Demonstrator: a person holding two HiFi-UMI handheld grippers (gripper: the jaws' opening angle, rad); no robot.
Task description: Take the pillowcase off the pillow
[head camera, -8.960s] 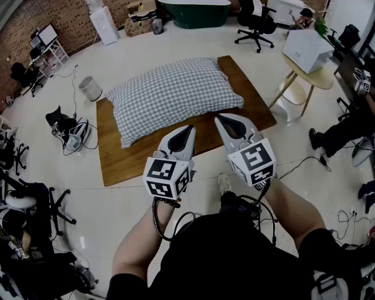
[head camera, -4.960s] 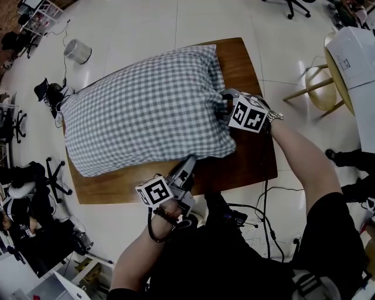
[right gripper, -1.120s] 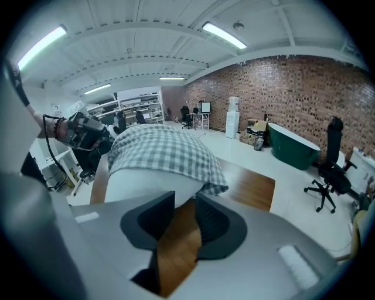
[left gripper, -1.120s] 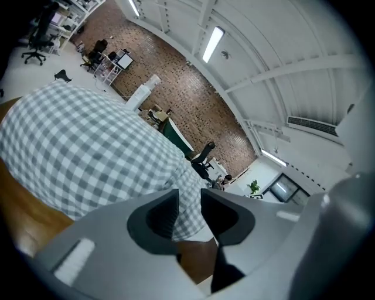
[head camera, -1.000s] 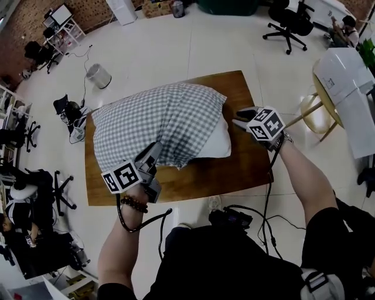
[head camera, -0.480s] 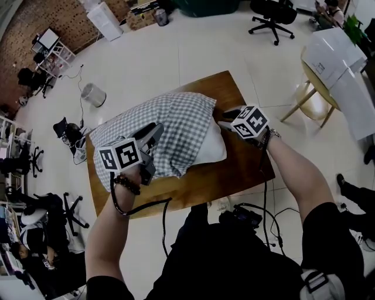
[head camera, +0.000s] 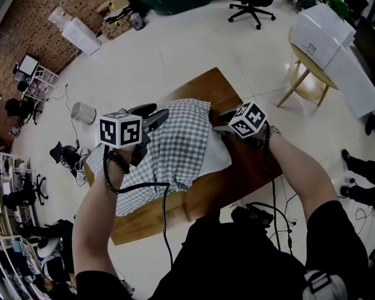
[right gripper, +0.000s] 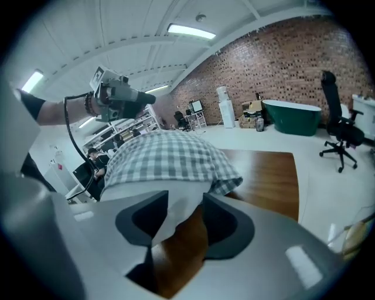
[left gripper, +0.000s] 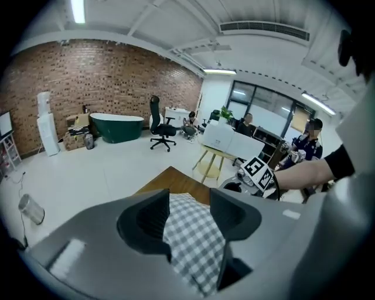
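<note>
A blue-and-white checked pillowcase (head camera: 176, 146) is bunched over the left part of a white pillow (head camera: 218, 153) on a low wooden table (head camera: 202, 82). My left gripper (head camera: 153, 117) is raised over the pillowcase's far edge. Its jaws are opening, and checked cloth (left gripper: 190, 234) still lies in the gap between them. My right gripper (head camera: 221, 122) is at the pillow's bare right end. Its jaws are opening too; the white pillow corner (right gripper: 176, 205) rests against one jaw, with wood showing beside the other.
A round stool-like table (head camera: 304, 76) with a white box (head camera: 322, 29) stands at the right. A metal bin (head camera: 84, 112) is on the floor to the left, and an office chair (head camera: 252, 7) stands far back. Cables (head camera: 278, 205) trail by my legs.
The pillowcase has been pulled further left off the pillow, baring more white at the right. My left gripper has risen and moved away from me. Both pairs of jaws have widened.
</note>
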